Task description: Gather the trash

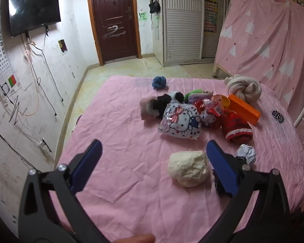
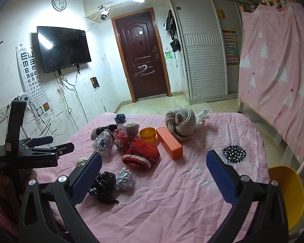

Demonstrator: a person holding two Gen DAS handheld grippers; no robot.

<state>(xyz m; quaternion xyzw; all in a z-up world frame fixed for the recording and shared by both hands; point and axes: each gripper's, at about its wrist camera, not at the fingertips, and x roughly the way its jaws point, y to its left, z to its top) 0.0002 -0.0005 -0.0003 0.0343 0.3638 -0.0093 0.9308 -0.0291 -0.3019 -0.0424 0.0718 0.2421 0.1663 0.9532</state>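
On the pink-covered table [image 1: 121, 162] lie a crumpled cream paper ball [image 1: 188, 168], a crumpled white paper ball [image 1: 246, 154] and a crumpled black plastic bag [image 2: 103, 186]. My left gripper [image 1: 154, 162] is open and empty, with the cream ball just inside its right finger [image 1: 221, 166]. My right gripper [image 2: 154, 174] is open and empty; the black bag and white paper ball [image 2: 124, 179] lie by its left finger [image 2: 87, 174]. The left gripper also shows in the right wrist view [image 2: 42, 145], above the cream ball [image 2: 82, 161].
Mid-table is a pile: Hello Kitty bags [image 1: 178, 121], a red knit hat [image 2: 141, 155], an orange box [image 2: 169, 142], a yellow bowl [image 2: 148, 133], a cream yarn skein [image 2: 181, 124], a blue yarn ball [image 1: 159, 82]. A yellow chair [image 2: 289, 194] stands at the right edge.
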